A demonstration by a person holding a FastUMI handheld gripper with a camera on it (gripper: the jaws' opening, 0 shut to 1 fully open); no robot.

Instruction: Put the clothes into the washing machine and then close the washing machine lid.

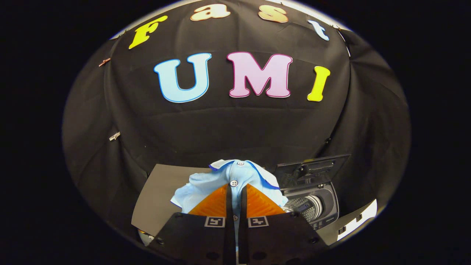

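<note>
So the claw (235, 191) is pinched nearly closed, both orange fingers (209, 206) squeezing the button strip of a little light blue shirt (206, 184). Grabbing it right on the placket makes sense to me: it's the thickest, stiffest bit of the fabric, so it's less likely to slide out than a loose fold. The rest of the shirt bunches up around and ahead of the fingertips, collar pointing away, with one side flopping out to the left. It looks lifted off the grey board (162, 195) underneath, though I can't really tell if any part is touching it.

Off to the right, just beyond the fingers, sits the toy-size washing machine (316, 206) with its lid (312, 167) propped up and the drum (307, 207) exposed. Lid's open on purpose, I'd guess, so the shirt can drop straight in. Nothing's in the drum yet as far as I can see, so both the drop and the lid-closing remain.
</note>
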